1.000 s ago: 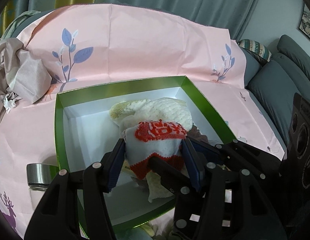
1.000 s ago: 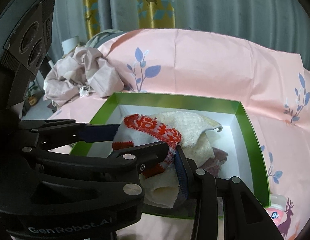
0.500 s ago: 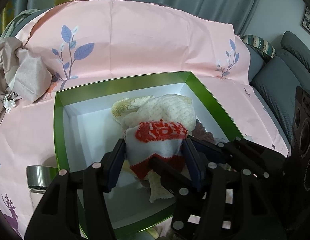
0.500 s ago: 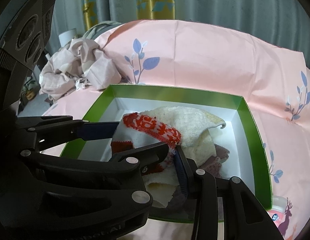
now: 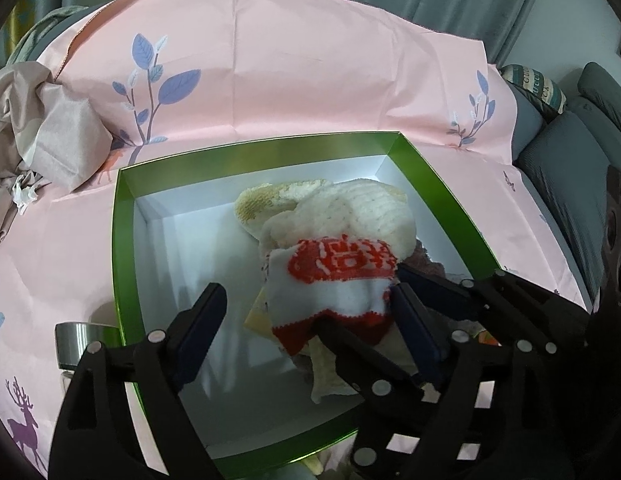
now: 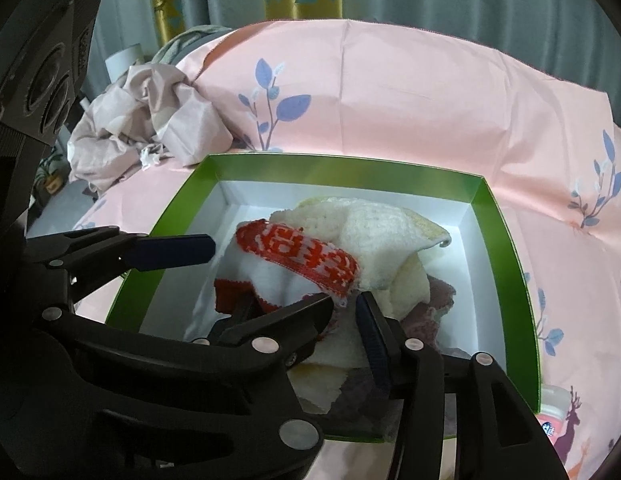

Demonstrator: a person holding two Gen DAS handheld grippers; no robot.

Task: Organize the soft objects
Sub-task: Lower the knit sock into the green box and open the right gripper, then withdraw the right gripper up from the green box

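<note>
A white sock with red patterned bands (image 5: 342, 280) (image 6: 294, 264) lies on a heap of cream knitted pieces (image 5: 370, 212) (image 6: 374, 232) inside a green box with a white inside (image 5: 122, 240) (image 6: 506, 248). My left gripper (image 5: 306, 292) straddles the sock and its jaws are opening. Its left pad (image 5: 208, 320) stands well clear of the sock, and the right pad sits at the sock's right edge. My right gripper (image 6: 344, 300) reaches in from the right, its jaws opening too. The sock's lower corner is in the narrow gap between its fingers, and the pads no longer squeeze it.
The box sits on a pink sheet printed with leaves and deer (image 5: 310, 60). A crumpled beige cloth (image 5: 42, 128) (image 6: 150, 120) lies at the back left. A jar with a metal lid (image 5: 78, 340) stands by the box's left wall. A grey sofa (image 5: 570, 160) is on the right.
The left gripper's left finger has swung away from the sock, leaving a wide gap. The right gripper's fingers have parted a little. The sock has settled onto the cream heap.
</note>
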